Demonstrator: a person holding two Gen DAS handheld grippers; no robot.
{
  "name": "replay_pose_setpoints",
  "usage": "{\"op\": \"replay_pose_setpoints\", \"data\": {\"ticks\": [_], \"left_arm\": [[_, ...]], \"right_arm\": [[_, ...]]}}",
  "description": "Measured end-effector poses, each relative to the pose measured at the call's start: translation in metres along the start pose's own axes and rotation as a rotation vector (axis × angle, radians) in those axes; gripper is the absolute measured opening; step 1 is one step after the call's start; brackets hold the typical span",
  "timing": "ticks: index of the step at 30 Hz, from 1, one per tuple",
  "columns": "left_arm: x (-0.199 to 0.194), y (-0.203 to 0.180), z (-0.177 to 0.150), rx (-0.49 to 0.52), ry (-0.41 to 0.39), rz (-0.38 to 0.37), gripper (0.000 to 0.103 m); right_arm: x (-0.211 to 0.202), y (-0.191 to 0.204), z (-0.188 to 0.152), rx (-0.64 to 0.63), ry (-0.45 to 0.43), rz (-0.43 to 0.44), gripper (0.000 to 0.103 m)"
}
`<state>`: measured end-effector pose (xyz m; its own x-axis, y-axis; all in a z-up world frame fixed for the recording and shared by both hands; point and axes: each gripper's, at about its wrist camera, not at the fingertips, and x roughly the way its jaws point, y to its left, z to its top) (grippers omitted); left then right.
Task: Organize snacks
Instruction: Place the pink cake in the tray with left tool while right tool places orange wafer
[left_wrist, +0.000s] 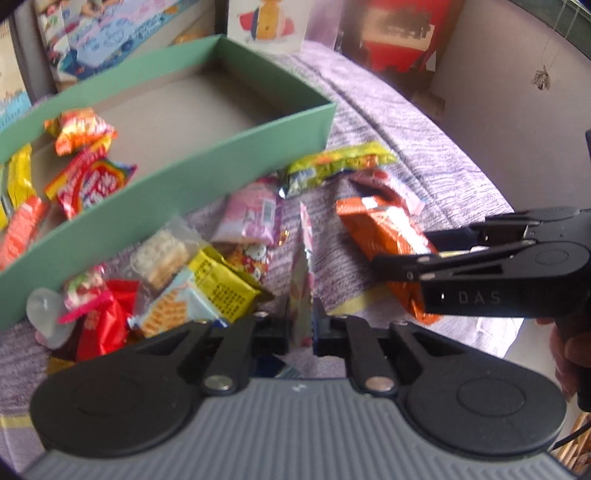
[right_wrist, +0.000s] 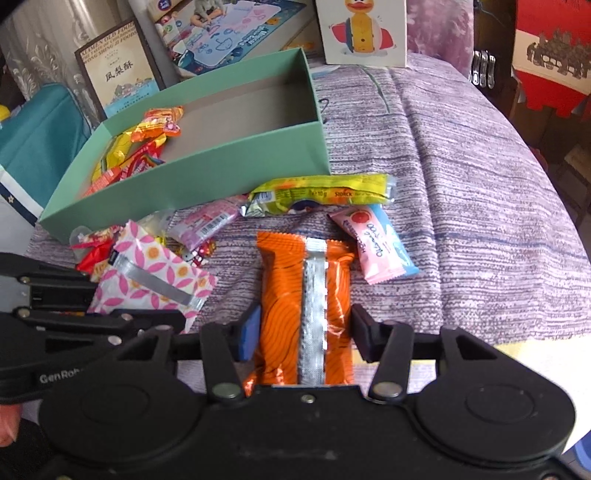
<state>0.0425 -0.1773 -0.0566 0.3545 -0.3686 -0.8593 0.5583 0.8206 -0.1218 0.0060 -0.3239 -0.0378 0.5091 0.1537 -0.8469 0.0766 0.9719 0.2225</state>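
Note:
A green box (left_wrist: 221, 158) (right_wrist: 221, 173) stands on the purple cloth with several snack packs at its left end. My left gripper (left_wrist: 301, 321) is shut on a pink flower-patterned packet (left_wrist: 301, 295), also seen in the right wrist view (right_wrist: 155, 273), held on edge above the cloth. My right gripper (right_wrist: 304, 332) is open, its jaws on either side of an orange wrapped bar (right_wrist: 306, 295) (left_wrist: 384, 236) that lies on the cloth; a gap shows on both sides. A loose heap of snacks (left_wrist: 177, 273) lies by the box front.
A yellow-green candy strip (right_wrist: 321, 194) and a pink-blue packet (right_wrist: 373, 243) lie beyond the orange bar. Books and a duck card (right_wrist: 364, 31) stand behind the box. The cloth's right edge (right_wrist: 554, 229) drops away.

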Motion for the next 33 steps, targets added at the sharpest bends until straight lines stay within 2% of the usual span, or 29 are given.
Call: {"op": "replay_pose_setpoints", "data": {"ticks": [4, 7, 14, 19, 22, 31, 32, 33], "left_arm": [[-0.012, -0.001, 0.004, 0.010, -0.013, 0.002, 0.010], [-0.027, 0.007, 0.014, -0.004, -0.043, -0.009, 0.010], [-0.041, 0.058, 0.074, -0.098, -0.130, 0.020, 0.010], [-0.012, 0.095, 0.124, -0.179, -0.119, 0.014, 0.010], [0.015, 0.113, 0.149, -0.244, -0.105, -0.023, 0.010], [0.077, 0.146, 0.198, -0.316, -0.084, -0.041, 0.011], [0.082, 0.148, 0.203, -0.318, -0.084, -0.031, 0.014], [0.086, 0.150, 0.206, -0.318, -0.085, -0.008, 0.025]], "right_arm": [[-0.018, 0.006, 0.006, -0.008, -0.028, 0.044, 0.050], [-0.032, 0.012, 0.024, -0.015, -0.059, 0.074, 0.050], [-0.022, 0.035, 0.104, -0.049, -0.124, 0.107, 0.050], [0.017, 0.048, 0.174, -0.035, -0.126, 0.113, 0.050], [0.048, 0.052, 0.207, -0.037, -0.105, 0.092, 0.050], [0.110, 0.050, 0.262, -0.054, -0.077, 0.069, 0.052], [0.113, 0.048, 0.267, -0.050, -0.086, 0.075, 0.055], [0.114, 0.048, 0.270, -0.048, -0.094, 0.075, 0.056]]}}
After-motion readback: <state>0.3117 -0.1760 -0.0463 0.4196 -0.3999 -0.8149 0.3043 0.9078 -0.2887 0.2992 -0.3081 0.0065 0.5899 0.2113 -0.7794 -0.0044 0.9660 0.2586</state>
